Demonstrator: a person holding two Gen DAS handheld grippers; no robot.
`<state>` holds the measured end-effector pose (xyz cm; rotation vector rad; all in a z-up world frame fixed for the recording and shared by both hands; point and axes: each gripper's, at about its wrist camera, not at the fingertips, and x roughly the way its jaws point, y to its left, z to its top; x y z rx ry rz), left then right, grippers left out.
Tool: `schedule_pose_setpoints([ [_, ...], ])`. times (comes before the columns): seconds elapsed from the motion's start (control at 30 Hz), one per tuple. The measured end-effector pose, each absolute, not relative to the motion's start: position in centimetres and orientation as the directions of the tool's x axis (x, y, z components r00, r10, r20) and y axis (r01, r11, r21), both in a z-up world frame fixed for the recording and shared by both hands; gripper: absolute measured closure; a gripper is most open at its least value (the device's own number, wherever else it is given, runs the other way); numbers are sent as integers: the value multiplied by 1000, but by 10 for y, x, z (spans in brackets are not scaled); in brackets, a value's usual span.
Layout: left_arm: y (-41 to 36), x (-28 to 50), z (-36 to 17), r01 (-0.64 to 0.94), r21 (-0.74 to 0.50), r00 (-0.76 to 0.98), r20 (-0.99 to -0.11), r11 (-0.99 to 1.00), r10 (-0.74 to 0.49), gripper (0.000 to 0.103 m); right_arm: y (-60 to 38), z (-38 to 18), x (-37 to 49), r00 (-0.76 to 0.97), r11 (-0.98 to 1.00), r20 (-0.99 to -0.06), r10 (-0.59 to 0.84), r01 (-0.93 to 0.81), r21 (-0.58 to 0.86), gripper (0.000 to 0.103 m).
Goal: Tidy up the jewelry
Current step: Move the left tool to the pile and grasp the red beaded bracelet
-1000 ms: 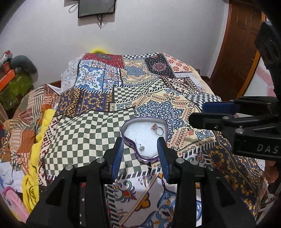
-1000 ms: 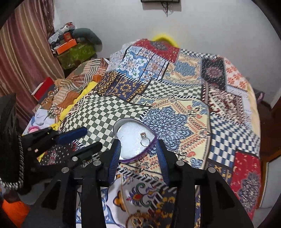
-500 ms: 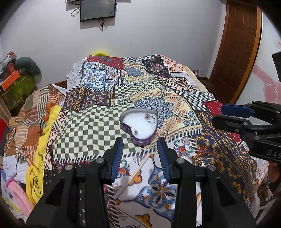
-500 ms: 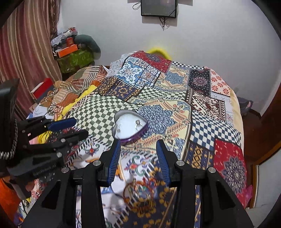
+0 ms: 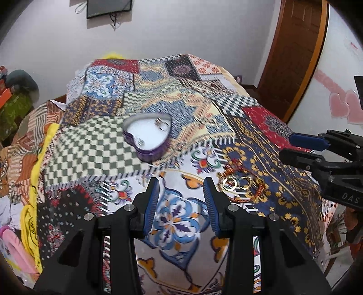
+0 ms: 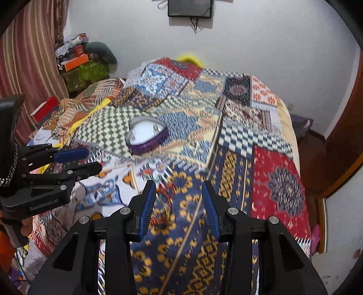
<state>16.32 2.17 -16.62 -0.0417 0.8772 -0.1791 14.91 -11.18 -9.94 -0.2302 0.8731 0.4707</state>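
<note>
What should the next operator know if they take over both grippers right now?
Left gripper: open, holding nothing, above the bedspread.
Right gripper: open, holding nothing.
Heart-shaped box: lid off, on the bed, with a ring and another small piece inside.
Left to do: two gold rings and a red cord bracelet lie loose on the bedspread, near the right gripper.

- A bedroom in a home.
- Big bed (image 5: 158, 118) under a bright patchwork blanket (image 6: 238, 140).
- Small TV (image 6: 190, 8) up on the white wall.
- Brown wooden door (image 5: 292, 56).
- Striped curtain (image 6: 29, 56), piled clothes (image 5: 13, 145) beside.
</note>
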Motion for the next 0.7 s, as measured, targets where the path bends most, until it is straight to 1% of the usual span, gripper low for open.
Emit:
schedule_pose_setpoints([
  [0.37,-2,177,-191,189,-170,578,-777,967,-249,65,-130,-127,148,511,885,-810,287,-466,20,65],
  [0.4,-4,178,-192,191,-173,579,-775,966,-254,66,-129,-128,149,508,883,-812,288,-470,19,65],
  [0.53,-6,185,-199,201,-207,553,-783,957,-285,82,-124,-134,153,489,872,-818,303,-489,30,65],
  [0.7,-8,193,-206,210,-243,527,-788,947,-319,86,-116,-141,158,466,860,-827,315,-508,41,65],
])
